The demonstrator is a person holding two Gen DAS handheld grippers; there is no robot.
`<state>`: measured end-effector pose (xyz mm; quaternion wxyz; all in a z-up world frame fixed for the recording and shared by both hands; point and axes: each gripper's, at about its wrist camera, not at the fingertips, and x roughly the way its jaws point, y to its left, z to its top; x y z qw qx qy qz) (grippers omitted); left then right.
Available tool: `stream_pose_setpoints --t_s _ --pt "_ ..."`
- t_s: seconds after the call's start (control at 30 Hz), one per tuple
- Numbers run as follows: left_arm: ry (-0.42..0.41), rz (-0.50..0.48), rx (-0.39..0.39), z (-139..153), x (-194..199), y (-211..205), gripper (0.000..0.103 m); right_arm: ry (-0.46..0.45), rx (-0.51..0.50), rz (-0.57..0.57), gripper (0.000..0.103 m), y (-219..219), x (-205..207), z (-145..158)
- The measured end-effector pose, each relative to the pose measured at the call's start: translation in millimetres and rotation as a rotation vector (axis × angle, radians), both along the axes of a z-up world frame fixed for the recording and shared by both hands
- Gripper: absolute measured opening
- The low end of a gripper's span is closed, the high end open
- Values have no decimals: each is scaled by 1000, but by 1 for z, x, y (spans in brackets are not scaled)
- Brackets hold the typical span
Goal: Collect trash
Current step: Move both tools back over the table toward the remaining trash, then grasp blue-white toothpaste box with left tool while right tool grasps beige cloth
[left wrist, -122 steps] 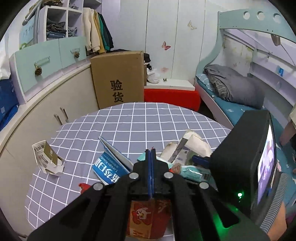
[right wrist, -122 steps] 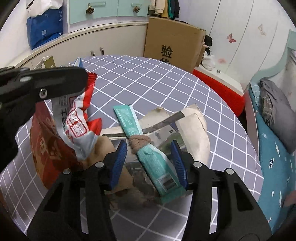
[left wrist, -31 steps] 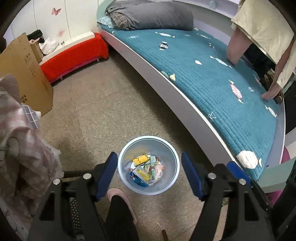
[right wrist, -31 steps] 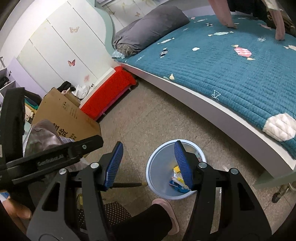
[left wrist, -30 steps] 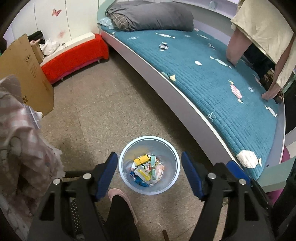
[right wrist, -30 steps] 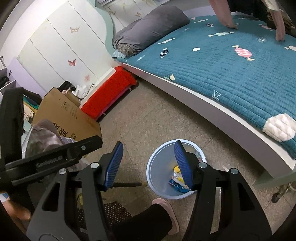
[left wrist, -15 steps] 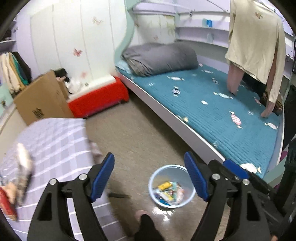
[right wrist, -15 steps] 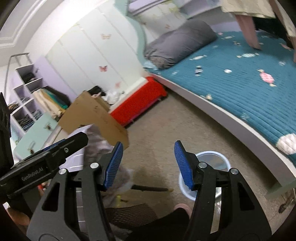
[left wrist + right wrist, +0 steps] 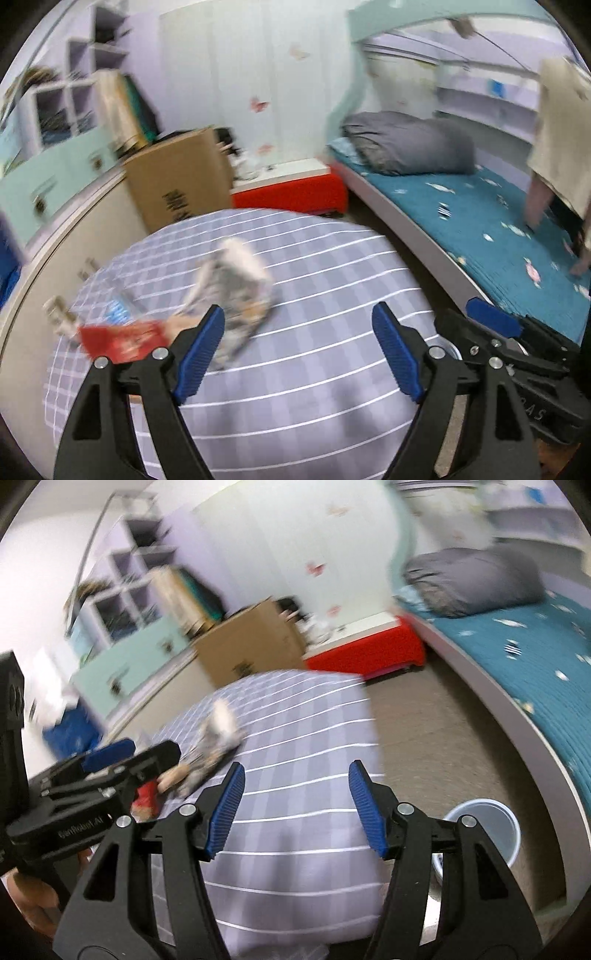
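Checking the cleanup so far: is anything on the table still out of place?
Yes. Litter remains on the checked tablecloth: a crumpled grey-white wrapper, a red packet beside it, and a small carton near the far left edge. Motion blur hides finer detail.

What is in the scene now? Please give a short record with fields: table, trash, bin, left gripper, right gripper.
table: round table with a grey checked cloth
trash: crumpled wrapper, red packet and blue packet lying on the table; blurred
bin: pale blue bin on the floor, between table and bed
left gripper: jaws opening, nothing between them
right gripper: open, empty
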<state>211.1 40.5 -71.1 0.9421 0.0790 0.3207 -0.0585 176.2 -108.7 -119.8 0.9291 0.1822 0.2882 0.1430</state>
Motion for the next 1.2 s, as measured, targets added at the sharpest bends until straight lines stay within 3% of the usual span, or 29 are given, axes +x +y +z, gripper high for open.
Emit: stream_pose_setpoints --t_s 0.2,0.33,0.4,0.47,0.63,0.73,0.93,1.0,1.1,1.2 --pt "3 159 -53 6 6 94 83 30 -65 139 58 80 26 7" --pt "53 201 -94 1 19 134 83 36 -94 174 59 111 38 8" --pt "82 206 -162 1 29 154 83 34 -112 187 59 124 44 9" --pt "96 211 -212 1 40 163 83 37 -136 203 59 134 51 10" --pt "119 215 -176 -1 66 159 83 49 -248 275 59 164 69 5" --pt "147 216 -209 -7 74 164 83 71 -319 318 59 180 81 -2" --pt "172 240 -213 -17 82 174 83 101 -359 406 59 204 100 -11" --pt "182 243 -226 -19 85 175 83 131 -354 431 39 207 107 -16" --pt "186 249 -217 -22 90 174 83 132 -314 434 31 201 108 -16" --pt "186 257 -223 -23 95 173 82 103 -292 358 28 186 106 -10"
